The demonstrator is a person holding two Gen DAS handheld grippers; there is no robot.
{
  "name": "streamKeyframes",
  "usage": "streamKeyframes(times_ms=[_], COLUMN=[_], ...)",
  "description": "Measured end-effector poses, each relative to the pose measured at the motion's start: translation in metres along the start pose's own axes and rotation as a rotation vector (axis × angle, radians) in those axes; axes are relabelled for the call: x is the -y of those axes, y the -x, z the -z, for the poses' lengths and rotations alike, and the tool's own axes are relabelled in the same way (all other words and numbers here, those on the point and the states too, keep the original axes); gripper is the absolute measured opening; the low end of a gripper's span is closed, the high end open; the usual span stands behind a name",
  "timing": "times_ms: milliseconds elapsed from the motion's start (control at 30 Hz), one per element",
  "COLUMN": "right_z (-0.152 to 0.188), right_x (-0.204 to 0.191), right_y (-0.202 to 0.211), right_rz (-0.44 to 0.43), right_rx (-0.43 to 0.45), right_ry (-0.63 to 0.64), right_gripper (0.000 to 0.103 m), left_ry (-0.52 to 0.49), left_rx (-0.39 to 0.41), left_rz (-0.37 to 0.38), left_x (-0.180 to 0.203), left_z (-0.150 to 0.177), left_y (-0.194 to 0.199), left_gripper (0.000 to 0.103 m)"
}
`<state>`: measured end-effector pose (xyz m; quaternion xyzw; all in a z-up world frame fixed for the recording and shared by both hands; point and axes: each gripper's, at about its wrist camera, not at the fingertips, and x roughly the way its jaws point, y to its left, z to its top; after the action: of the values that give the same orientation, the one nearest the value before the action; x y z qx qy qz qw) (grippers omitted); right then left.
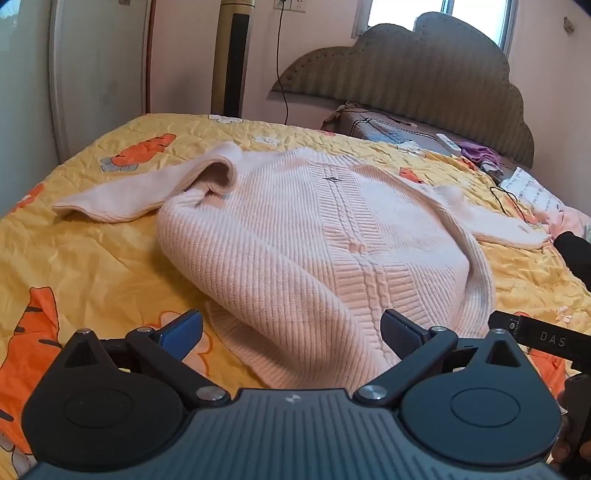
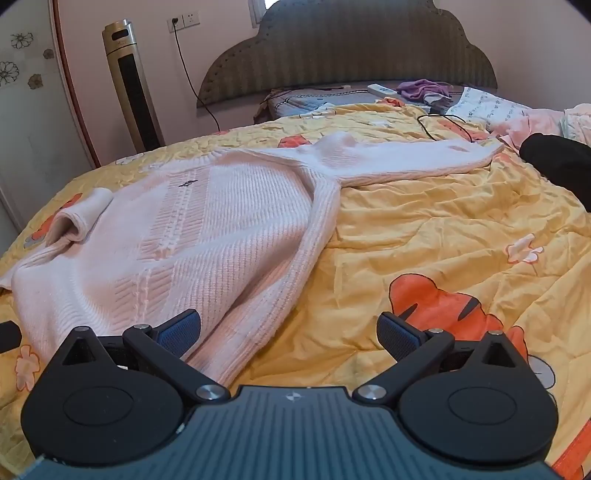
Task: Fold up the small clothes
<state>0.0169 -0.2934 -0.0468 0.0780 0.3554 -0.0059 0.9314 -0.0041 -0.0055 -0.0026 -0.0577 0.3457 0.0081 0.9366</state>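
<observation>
1. At the near edge of the bed, the left gripper (image 1: 291, 328) hangs low over the hem of the sweater (image 1: 314, 236), fingers spread wide, nothing between them.
2. The right gripper (image 2: 290, 328) is alongside, also spread wide and empty; its left finger (image 2: 181, 330) is over the sweater's hem corner, its right finger (image 2: 397, 332) over bare quilt.
3. Sweater: pale pink ribbed knit with a cable strip down the middle, lying spread on the yellow quilt (image 1: 92, 266), hem toward the grippers, neck end toward the headboard.
4. One sleeve (image 1: 147, 192) runs out to the left, its shoulder end folded up into a hump. The other sleeve (image 2: 410, 158) stretches straight out to the right, cuff close to a dark object (image 2: 557, 158) at the bed's right side.
5. Sweater's right side seam is rucked into a raised ridge; quilt around it is wrinkled, printed with orange cartoon figures.
6. Farther back: a black cable (image 2: 443, 125) loops on the quilt, a white remote (image 2: 382, 89) and purple cloth (image 2: 424, 88) lie near the padded headboard (image 2: 347, 48).
7. By the far wall, left: a tall tower fan (image 2: 131, 85), with a wall socket (image 2: 183, 20) beside it.
</observation>
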Motion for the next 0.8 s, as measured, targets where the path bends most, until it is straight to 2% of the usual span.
streamKeyframes(times_ms=[33, 100, 167, 300, 333, 400, 567, 800], right_z=[0.001, 0.000, -0.001, -0.002, 0.001, 0.000, -0.004, -0.013], right_x=[0.002, 0.003, 0.003, 0.004, 0.015, 0.014, 0.011, 0.015], right_y=[0.001, 0.000, -0.001, -0.006, -0.005, -0.008, -0.014, -0.025], right_rz=[0.001, -0.004, -0.005, -0.005, -0.006, -0.007, -0.011, -0.019], right_rx=[0.000, -0.013, -0.013, -0.010, -0.004, -0.008, -0.014, -0.023], right_ry=[0.002, -0.006, -0.004, 0.007, -0.005, -0.010, -0.013, -0.027], right_gripper=[0.103, 0.103, 0.103, 0.103, 0.103, 0.103, 0.103, 0.103], left_ry=[0.015, -0.027, -0.025, 0.019, 0.022, 0.015, -0.081, -0.070], left_rx=[-0.011, 0.047, 0.094, 0.018, 0.012, 0.013, -0.008, 0.002], left_rz=[-0.008, -0.045, -0.048, 0.017, 0.023, 0.015, -0.041, 0.014], left_x=[-0.002, 0.003, 0.006, -0.007, -0.007, -0.005, 0.013, 0.021], left_z=[-0.003, -0.001, 0.000, -0.010, -0.010, -0.009, -0.012, -0.024], left_y=[-0.005, -0.005, -0.003, -0.013, -0.014, -0.015, -0.021, -0.024], left_gripper=[0.103, 0.103, 0.103, 0.103, 0.103, 0.103, 0.103, 0.103])
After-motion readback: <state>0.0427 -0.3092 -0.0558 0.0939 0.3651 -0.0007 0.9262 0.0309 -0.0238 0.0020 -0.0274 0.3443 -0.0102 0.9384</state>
